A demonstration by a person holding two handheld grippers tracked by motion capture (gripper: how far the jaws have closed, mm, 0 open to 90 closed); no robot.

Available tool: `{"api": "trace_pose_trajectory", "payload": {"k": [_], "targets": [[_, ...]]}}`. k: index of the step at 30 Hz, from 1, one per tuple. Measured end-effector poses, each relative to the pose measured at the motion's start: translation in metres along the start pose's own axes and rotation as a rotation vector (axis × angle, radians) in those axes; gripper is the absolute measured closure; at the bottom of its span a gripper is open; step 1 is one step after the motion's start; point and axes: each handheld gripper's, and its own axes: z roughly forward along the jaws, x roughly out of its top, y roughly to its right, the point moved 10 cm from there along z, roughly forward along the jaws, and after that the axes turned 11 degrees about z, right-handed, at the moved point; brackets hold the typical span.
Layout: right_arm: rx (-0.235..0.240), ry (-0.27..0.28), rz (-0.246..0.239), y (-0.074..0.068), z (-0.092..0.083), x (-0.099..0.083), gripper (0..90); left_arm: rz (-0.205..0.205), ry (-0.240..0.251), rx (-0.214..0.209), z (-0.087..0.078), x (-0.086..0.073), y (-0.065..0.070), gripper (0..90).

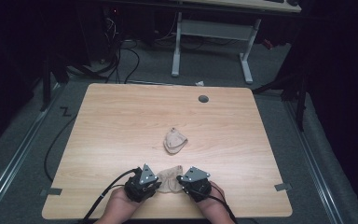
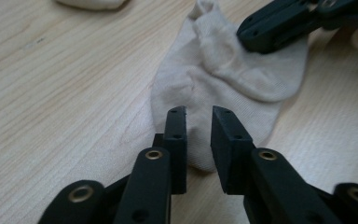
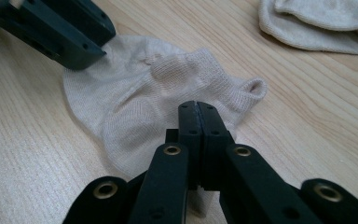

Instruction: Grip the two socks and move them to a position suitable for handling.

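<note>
Two beige socks on a wooden desk [image 1: 121, 121]. The near sock [image 1: 169, 179] lies flat at the desk's front edge, between the two grippers; its long axis runs roughly from one gripper to the other. The right gripper [image 3: 198, 114] is clenched, its jaws pressed together on the sock's edge, apparently pinching the fabric. The left gripper [image 2: 199, 119] stands over the opposite end, jaws narrowly parted with fabric beneath and between them, not yet gripping. A second sock [image 1: 175, 140], folded, rests near the desk's centre, well apart from both. The next move likely depends on the left gripper, already directly above its end of the sock.
</note>
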Motion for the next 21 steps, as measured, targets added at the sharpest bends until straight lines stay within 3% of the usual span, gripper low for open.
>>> {"api": "trace_pose_trajectory", "payload": {"k": [4,6,9,11,12,16,21], "targets": [[-0.003,0.003,0.002,0.0,-0.001,0.002,84.6,0.002,0.003,-0.002,0.0,-0.001,-0.001,78.1],[0.0,0.054,0.007,-0.004,-0.009,0.013,79.6,0.006,0.006,-0.002,0.0,-0.001,-0.001,78.1],[0.046,0.101,0.006,-0.021,-0.016,0.024,73.0,0.006,0.008,-0.005,0.0,-0.001,-0.001,78.0],[0.051,0.101,0.002,-0.025,-0.016,0.024,71.4,0.007,0.008,-0.005,0.0,-0.001,-0.001,78.0],[0.063,0.081,-0.012,-0.034,-0.011,0.021,67.5,0.008,0.008,-0.005,0.0,-0.001,-0.001,77.8],[0.037,0.027,-0.032,-0.037,0.001,0.01,66.2,0.009,0.009,-0.008,-0.001,-0.002,-0.001,77.6],[0.022,0.002,-0.024,-0.031,0.006,0.004,74.3,0.009,0.01,-0.01,-0.001,-0.002,-0.001,77.5]]}}
